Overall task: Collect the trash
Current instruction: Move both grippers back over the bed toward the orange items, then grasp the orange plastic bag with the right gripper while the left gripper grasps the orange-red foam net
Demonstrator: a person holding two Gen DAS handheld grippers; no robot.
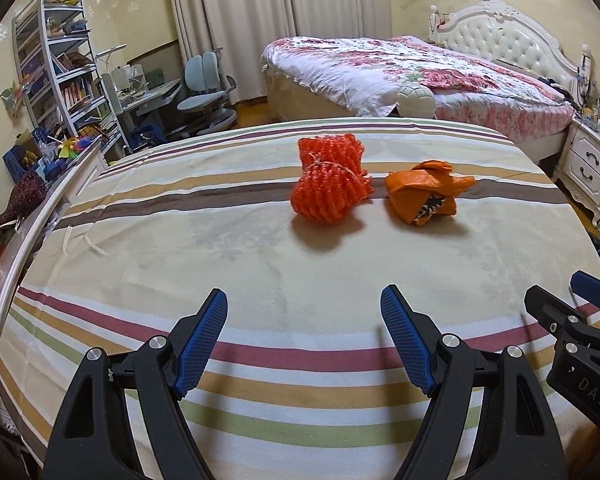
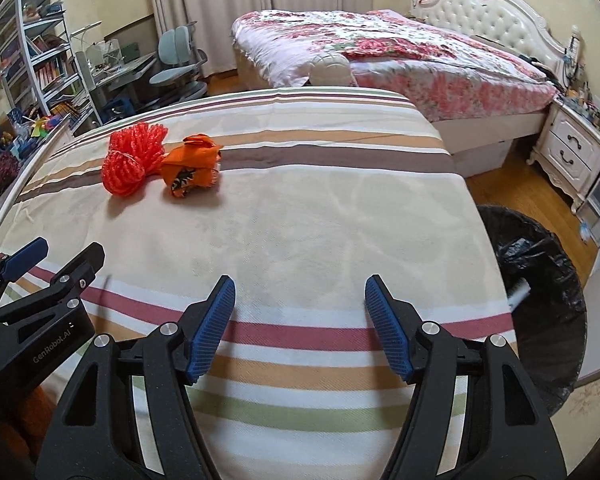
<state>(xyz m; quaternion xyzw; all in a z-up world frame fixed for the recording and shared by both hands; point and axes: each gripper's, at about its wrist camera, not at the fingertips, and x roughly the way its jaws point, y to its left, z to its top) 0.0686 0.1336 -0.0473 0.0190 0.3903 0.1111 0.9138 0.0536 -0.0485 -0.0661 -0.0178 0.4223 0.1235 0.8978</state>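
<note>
red net bundle (image 1: 329,179) touches orange wrapper (image 1: 424,193).

The surface (image 1: 220,240) wears a cream cloth striped maroon, tan, green and brown. At its 12 o'clock lie a red-orange foam net (image 1: 329,178) and an orange wrapper (image 1: 422,192) — black print inside. Both claws — left (image 1: 304,304), right (image 2: 300,292) — are black with blue ribbed pads.

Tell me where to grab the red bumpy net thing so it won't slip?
Grip the red net bundle at its narrow waist, where the string ties it. It bulges on both sides of the tie, so the pinch probably won't slide off. Come from the near side with the open left gripper, which faces it.
</note>
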